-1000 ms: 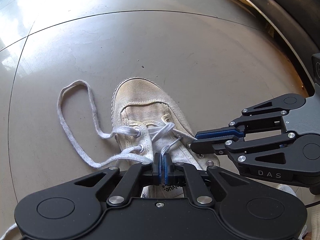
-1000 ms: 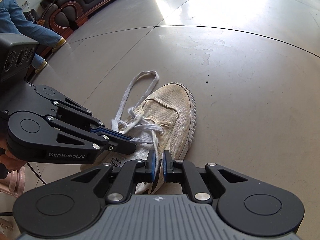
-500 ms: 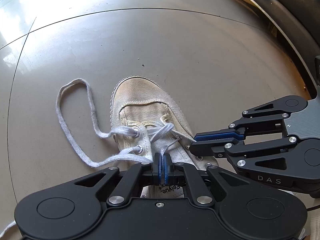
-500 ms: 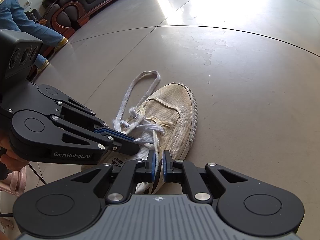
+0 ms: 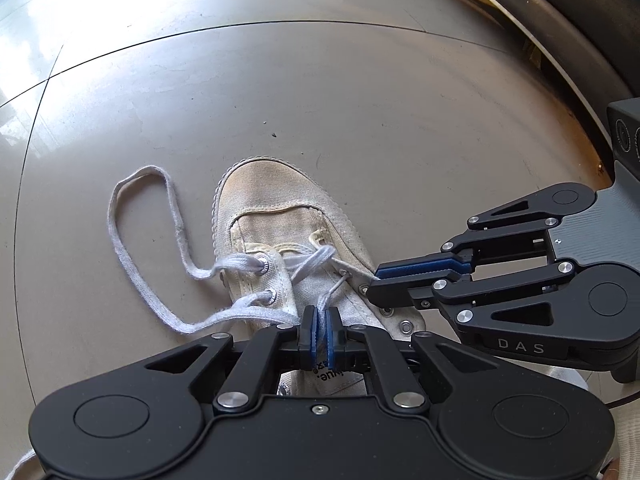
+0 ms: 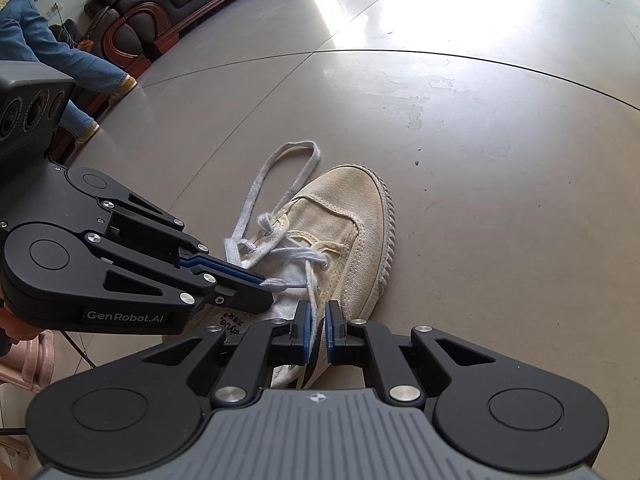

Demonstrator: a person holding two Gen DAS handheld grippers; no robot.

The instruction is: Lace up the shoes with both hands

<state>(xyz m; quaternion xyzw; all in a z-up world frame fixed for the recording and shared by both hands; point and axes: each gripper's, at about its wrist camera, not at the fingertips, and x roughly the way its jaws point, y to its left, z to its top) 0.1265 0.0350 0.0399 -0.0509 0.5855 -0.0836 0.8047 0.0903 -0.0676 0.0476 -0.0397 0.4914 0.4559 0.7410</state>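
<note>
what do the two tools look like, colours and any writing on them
Both are matte black linkage tools with silver pivot screws and blue pads on the fingers. The left tool carries white "GenRobot.AI" lettering and a grey camera block behind it. The right tool is marked "DAS" and has a ribbed grey body. A thin dark cable trails under the left tool.

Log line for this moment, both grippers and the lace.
left gripper: shut on lace | right gripper: shut on lace | shoe: on floor, partly laced | loose loop: beside toe
</note>
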